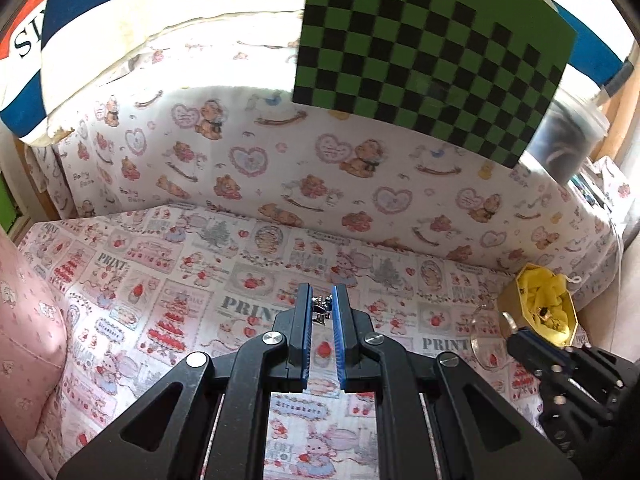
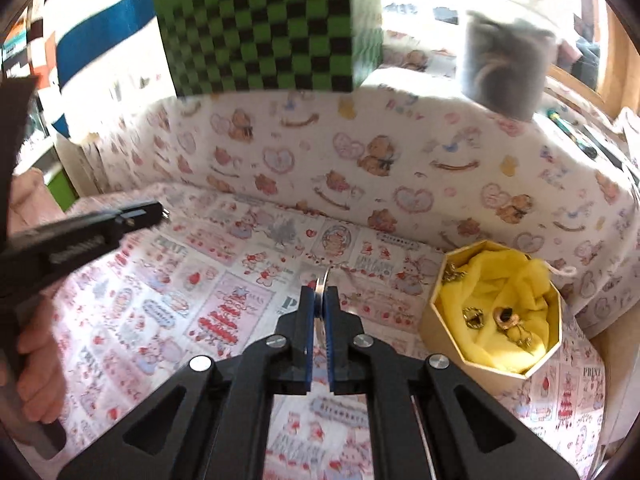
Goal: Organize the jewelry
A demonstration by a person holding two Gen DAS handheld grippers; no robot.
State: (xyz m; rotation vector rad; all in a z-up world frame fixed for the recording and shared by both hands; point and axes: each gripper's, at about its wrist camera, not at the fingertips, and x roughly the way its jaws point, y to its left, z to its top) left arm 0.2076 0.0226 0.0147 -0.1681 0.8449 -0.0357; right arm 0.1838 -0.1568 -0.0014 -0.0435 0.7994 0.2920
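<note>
The left hand-held gripper [image 1: 322,304] was pinching a small silver piece of jewelry [image 1: 321,309] between its blue pads. The piece was tiny and dark, and I could not tell if it was an earring or a charm. It was held up over the bench, which was covered by a printed cloth [image 1: 160,280] with bears and strawberries. At the far left a pink cushion [image 1: 28,320] was cut off by the edge of the view.

The right hand-held gripper [image 2: 320,300] was pressed tight on a thin clear round lid [image 2: 322,284], held on its edge. Only a sliver of the lid stuck out past the pads, so most of it was hidden.

To the right stood one gold box [image 2: 492,312] with eight sides, sitting open on the cloth. One yellow cloth [image 2: 504,288] was bunched up inside it. I counted about three gold pieces [image 2: 508,316] lying on the yellow cloth, but they were small and tangled, so the count was not sure.

Behind it all, one green and black checkered board [image 1: 432,56] stood up, looking blurry from the right side.
</note>
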